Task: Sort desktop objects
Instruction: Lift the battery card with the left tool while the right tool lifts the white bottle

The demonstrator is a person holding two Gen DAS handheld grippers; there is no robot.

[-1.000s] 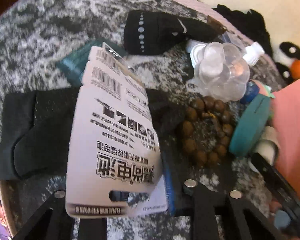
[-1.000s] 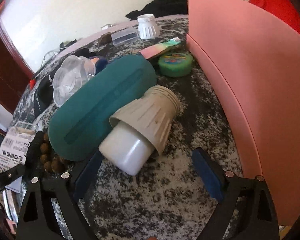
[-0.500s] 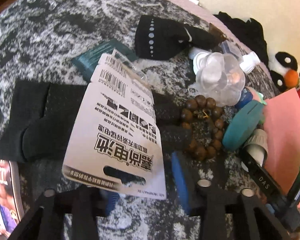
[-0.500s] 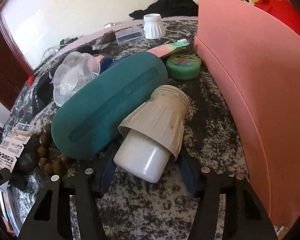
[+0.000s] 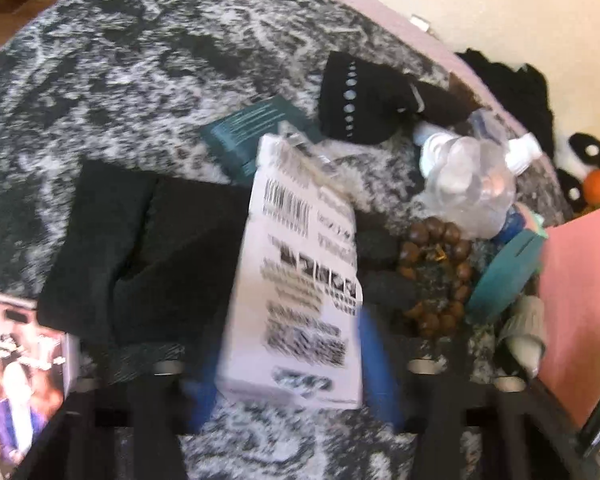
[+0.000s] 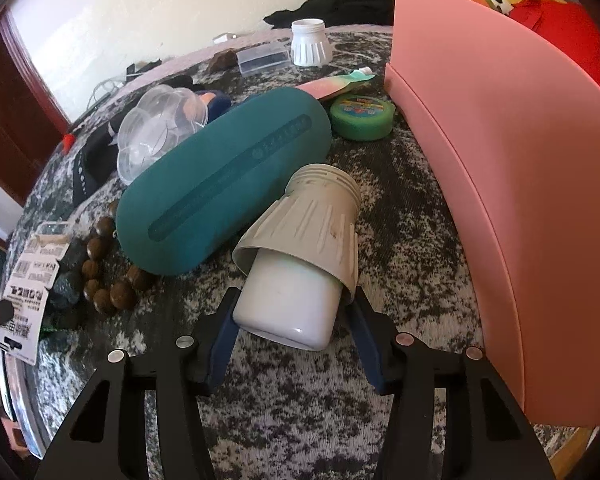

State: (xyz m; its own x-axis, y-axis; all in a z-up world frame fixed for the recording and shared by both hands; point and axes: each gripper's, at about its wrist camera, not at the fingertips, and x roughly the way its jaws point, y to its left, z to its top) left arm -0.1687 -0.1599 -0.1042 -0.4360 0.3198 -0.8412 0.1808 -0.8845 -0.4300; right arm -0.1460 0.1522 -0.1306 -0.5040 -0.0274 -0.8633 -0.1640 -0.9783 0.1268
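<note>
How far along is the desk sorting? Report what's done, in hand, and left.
Done: nothing looks sorted yet; the inside of the pink box is hidden.
In hand: the left gripper is closing on the battery card, and the right gripper is closing on the white bottle.
Left: the teal case, bead bracelet, black socks and green tape roll lie loose on the table.

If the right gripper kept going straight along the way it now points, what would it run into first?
The right gripper, its jaws closing, already has the white bottle lying between its fingers, so that comes first. Beyond it, probably bare tabletop; depth is hard to judge.
</note>
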